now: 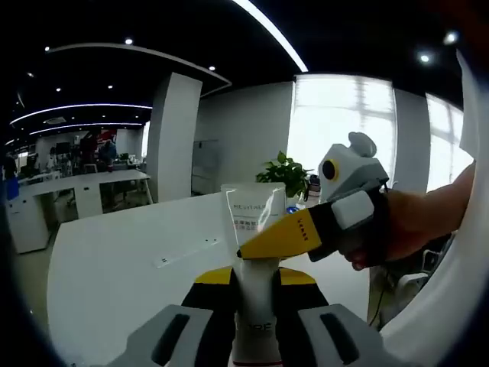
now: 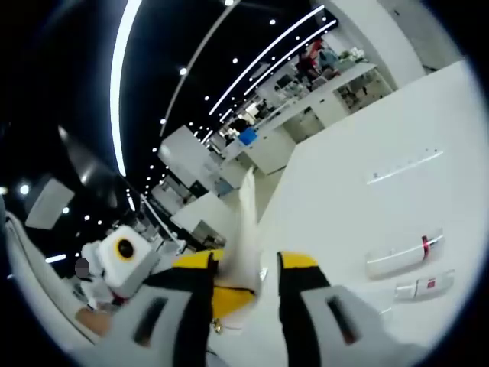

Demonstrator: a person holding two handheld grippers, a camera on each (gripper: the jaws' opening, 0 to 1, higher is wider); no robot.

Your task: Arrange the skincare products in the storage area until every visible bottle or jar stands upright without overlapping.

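We see the left claw (image 1: 256, 294) clamped on a white squeeze tube (image 1: 250, 229), held cap end down between its jaws, the flat crimped end raised above the white table (image 1: 114, 267). In the left gripper view the right claw (image 1: 267, 243) comes in from the right, held by a hand (image 1: 397, 225), its yellow tip touching the tube's side. A potted plant (image 1: 284, 174) stands beyond the table's far edge.

In the right gripper view the same tube appears edge-on between the right claw's jaws; we cannot tell whether they grip it or merely straddle it. Near the table's edge, two slim white tubes with red marks (image 2: 405, 256) lie flat, side by side, apart.
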